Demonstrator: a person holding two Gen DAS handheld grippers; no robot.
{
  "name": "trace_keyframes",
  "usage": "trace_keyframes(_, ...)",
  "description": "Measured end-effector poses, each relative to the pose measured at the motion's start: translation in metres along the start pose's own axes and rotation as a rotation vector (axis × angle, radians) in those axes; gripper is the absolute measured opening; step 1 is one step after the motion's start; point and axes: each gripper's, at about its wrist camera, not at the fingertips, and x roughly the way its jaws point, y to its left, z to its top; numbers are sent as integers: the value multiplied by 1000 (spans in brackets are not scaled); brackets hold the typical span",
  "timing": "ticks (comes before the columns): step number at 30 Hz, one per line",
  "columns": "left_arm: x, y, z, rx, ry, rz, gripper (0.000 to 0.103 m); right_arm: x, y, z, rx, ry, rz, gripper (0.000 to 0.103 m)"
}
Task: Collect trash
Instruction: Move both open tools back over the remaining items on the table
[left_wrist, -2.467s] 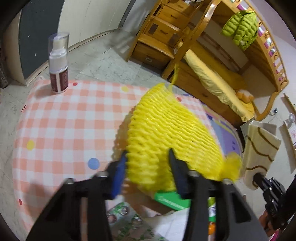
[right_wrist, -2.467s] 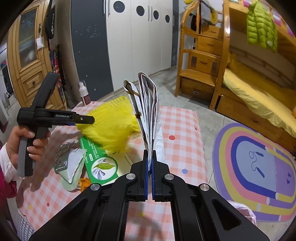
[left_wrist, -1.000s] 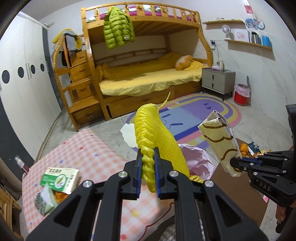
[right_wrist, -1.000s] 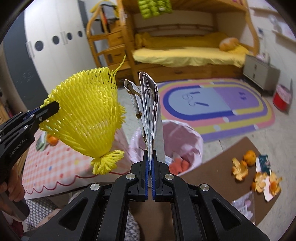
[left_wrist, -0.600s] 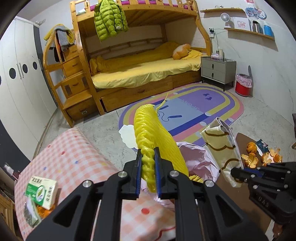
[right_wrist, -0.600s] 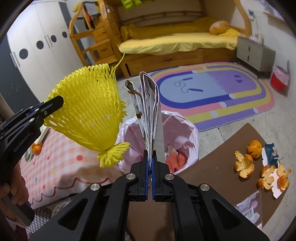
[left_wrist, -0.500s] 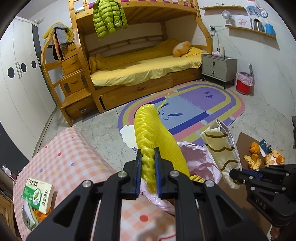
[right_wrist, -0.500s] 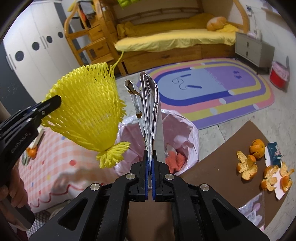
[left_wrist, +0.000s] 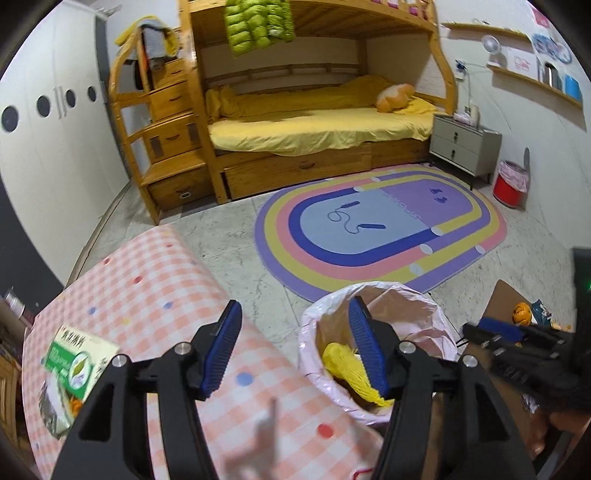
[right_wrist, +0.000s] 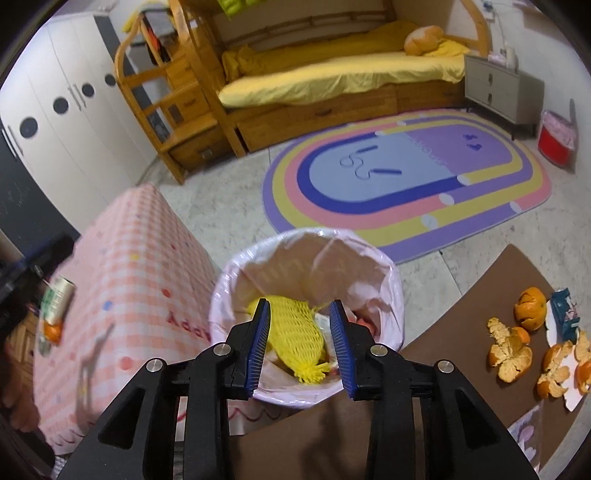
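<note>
A trash bin lined with a pink bag (right_wrist: 384, 266) stands on the floor beside the pink checked table (right_wrist: 140, 258). The yellow foam net (right_wrist: 295, 334) lies inside it, also seen in the left wrist view (left_wrist: 347, 363). My right gripper (right_wrist: 301, 345) is open and empty right above the bin. My left gripper (left_wrist: 295, 349) is open and empty over the table edge, its right finger over the bin (left_wrist: 421, 302). The folded paper bag is not clearly visible.
A green box (left_wrist: 79, 360) and a wrapper with orange peel lie on the table's left end. Mandarin peels (right_wrist: 511, 356) and a blue wrapper (right_wrist: 565, 310) lie on a brown board (right_wrist: 480, 295) at right. A rainbow rug (left_wrist: 376, 225), bunk bed and red bin (left_wrist: 511, 182) lie beyond.
Both grippers have opened. The yellow net left my left gripper and the folded paper bag left my right gripper; the net now lies in the bin.
</note>
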Motion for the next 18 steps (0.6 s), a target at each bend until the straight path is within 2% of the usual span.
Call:
trace_keyframes(4, -17, 18, -9, -42, 0, 8, 59, -32, 13, -2, -25, -45, 17, 33)
trace_keyframes(9, -47, 38, -24, -88, -17, 24, 59, -64, 47, -12, -90, -73, 79, 33)
trace_keyframes(18, -91, 85, -59, -202, -19, 72, 59, -88, 128, -22, -282, -74, 189, 34)
